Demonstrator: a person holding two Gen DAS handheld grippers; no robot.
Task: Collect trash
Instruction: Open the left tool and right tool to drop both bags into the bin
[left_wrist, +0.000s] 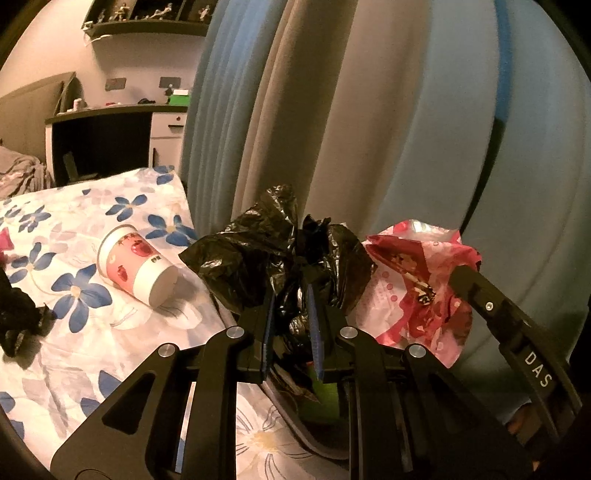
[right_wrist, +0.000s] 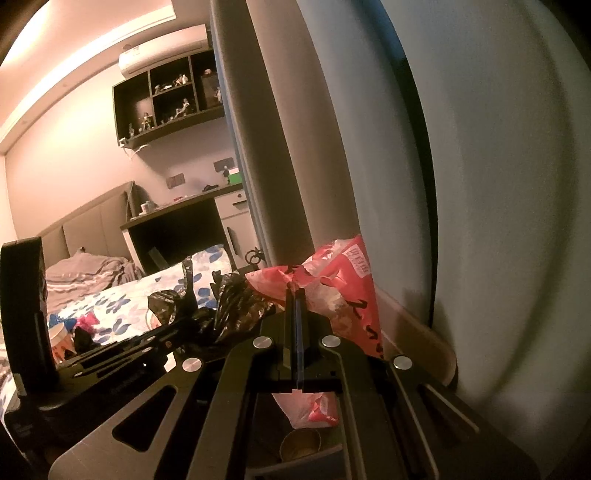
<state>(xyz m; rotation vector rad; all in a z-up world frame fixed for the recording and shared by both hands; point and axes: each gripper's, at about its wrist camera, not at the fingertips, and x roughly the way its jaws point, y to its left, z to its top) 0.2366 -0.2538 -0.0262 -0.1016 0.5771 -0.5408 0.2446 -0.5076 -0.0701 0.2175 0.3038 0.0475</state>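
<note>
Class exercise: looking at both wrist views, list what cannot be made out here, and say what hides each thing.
- Left view: inside of the black trash bag, hidden by its crumpled folds and the left hand-held gripper.
- Right view: red wrapper print, partly behind the right hand-held gripper.
- Right view: shelf figurines, too small.

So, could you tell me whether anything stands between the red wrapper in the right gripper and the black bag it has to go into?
Nothing visible does. The right gripper is shut on the red wrapper, which hangs right beside the black bag that the left gripper grips. Whether the bag's mouth is open cannot be seen.
</note>
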